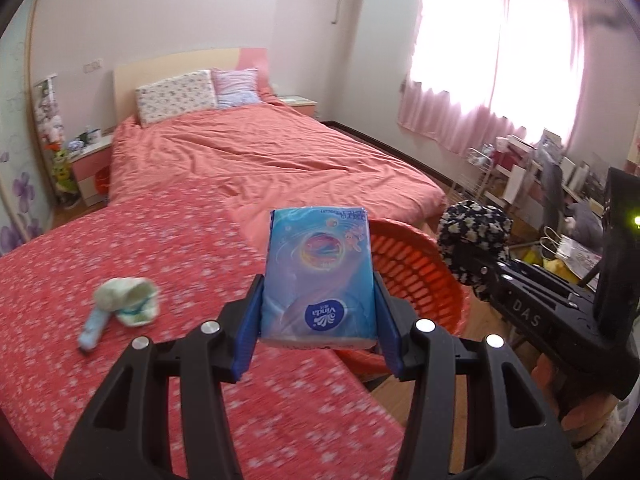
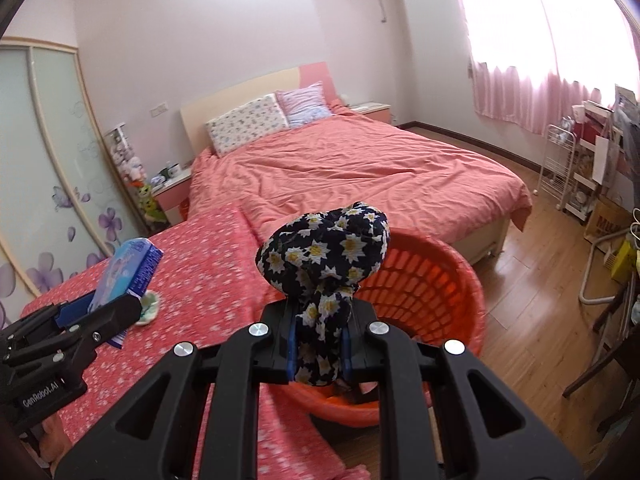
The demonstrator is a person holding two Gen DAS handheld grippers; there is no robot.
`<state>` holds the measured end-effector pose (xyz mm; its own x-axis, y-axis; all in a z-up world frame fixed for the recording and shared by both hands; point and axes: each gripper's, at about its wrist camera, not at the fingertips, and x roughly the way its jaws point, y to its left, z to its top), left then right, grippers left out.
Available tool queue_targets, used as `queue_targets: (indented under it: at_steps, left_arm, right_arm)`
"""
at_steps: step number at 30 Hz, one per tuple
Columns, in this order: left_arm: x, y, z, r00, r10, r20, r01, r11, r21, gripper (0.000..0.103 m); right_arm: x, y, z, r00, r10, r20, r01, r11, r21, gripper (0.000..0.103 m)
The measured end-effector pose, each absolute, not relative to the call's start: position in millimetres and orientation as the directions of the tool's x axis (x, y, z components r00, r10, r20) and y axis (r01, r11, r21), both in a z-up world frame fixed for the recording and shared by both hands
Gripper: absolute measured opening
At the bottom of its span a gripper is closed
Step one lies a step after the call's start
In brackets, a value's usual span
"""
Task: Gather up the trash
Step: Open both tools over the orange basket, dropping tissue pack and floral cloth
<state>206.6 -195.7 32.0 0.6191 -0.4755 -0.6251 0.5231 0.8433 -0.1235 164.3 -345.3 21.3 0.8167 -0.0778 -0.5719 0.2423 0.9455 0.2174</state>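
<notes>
The left gripper (image 1: 318,312) clamps a light, squashy tissue pack (image 1: 318,276) by its sides (slick wrapper), while the right gripper (image 2: 319,350) pinches a limp floral cloth bundle (image 2: 324,256).

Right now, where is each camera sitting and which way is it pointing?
Left wrist: on the left gripper, looking along its jaws, which hold a blue tissue pack, toward the bed and window; the right gripper and fingers of a hand show at right.
Right wrist: on the right gripper, jaws shut on a dark floral cloth over the orange basket; the left gripper shows at left.
Shared: bed, basket, both held items, crumpled tissue on the red floral surface.
</notes>
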Motion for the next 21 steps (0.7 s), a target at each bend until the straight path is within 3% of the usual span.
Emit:
queue_targets:
  at_steps: [7,18,21]
  left_arm:
    - [232,-252,5,0.544,-0.515,-0.662,0.581,0.801,-0.146,0.051]
    - [266,-255,-41,0.543,-0.411,-0.732,0.518,0.85,-0.093,0.062]
    - [266,-231,-45,0.572,-0.372,-0.73,0.487,0.871,-0.063,0.064]
  right_arm:
    - [179,-380,4,0.799,-0.085,-0.595,0.289,0.922,0.257,0.021]
    - [194,-399,-27,0.756,-0.083,-0.649,0.329,0.905,0.268,0.06]
    - [192,-392,-30,0.747,-0.1,-0.658,0.336,0.91,0.243,0.064]
